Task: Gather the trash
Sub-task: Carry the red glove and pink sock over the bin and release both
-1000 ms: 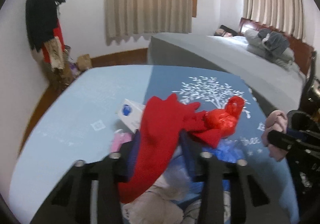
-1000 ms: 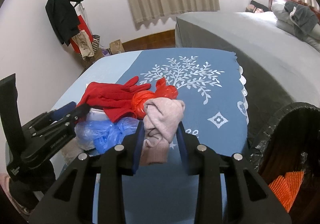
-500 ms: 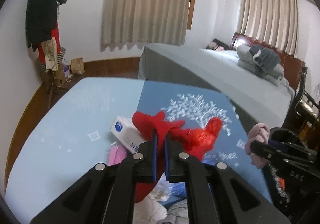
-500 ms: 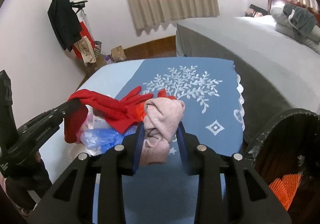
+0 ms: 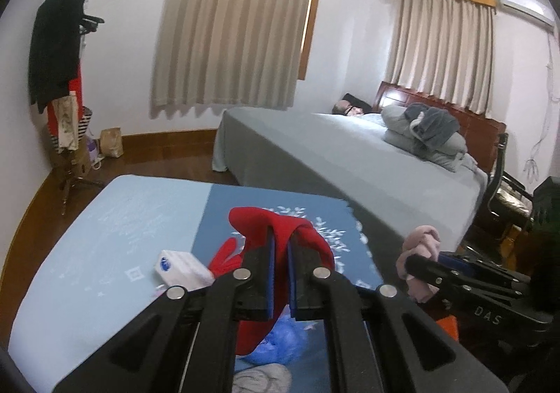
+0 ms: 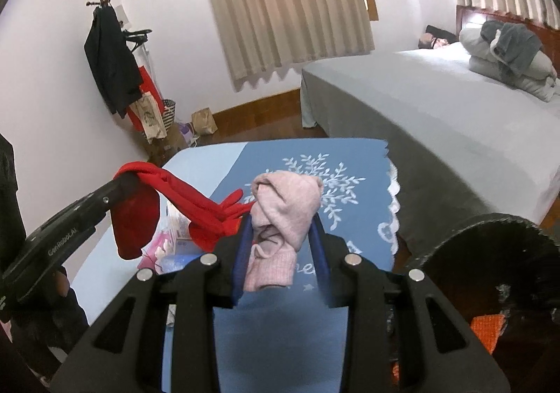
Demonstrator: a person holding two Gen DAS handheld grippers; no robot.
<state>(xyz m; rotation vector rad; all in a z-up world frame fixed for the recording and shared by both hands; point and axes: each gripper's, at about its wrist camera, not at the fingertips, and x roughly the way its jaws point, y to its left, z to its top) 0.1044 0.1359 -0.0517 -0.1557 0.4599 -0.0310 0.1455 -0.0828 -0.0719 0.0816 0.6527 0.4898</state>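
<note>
My left gripper (image 5: 282,235) is shut on a red glove (image 5: 260,219), which drapes over its tips and hangs down above the blue tablecloth (image 5: 147,218). In the right wrist view the red glove (image 6: 182,198) stretches from the left gripper (image 6: 120,184) down toward the pile. My right gripper (image 6: 281,223) is shut on a bundled pink cloth (image 6: 287,200), held up off the table. From the left wrist view, the pink cloth (image 5: 421,244) shows at the right gripper (image 5: 416,261). A black trash bin (image 6: 490,246) stands low at the right.
Left on the table are a white box (image 5: 178,265), a blue plastic bag (image 5: 280,340) and a pale cloth (image 5: 262,377). Something orange (image 6: 486,330) lies inside the bin. A grey bed (image 6: 437,119) lies beyond the table, and a coat rack (image 6: 108,63) stands at the left wall.
The left jaws closed on the red glove and lifted it off the pile. Both grippers rose, the right one keeping its hold on the pink cloth.
</note>
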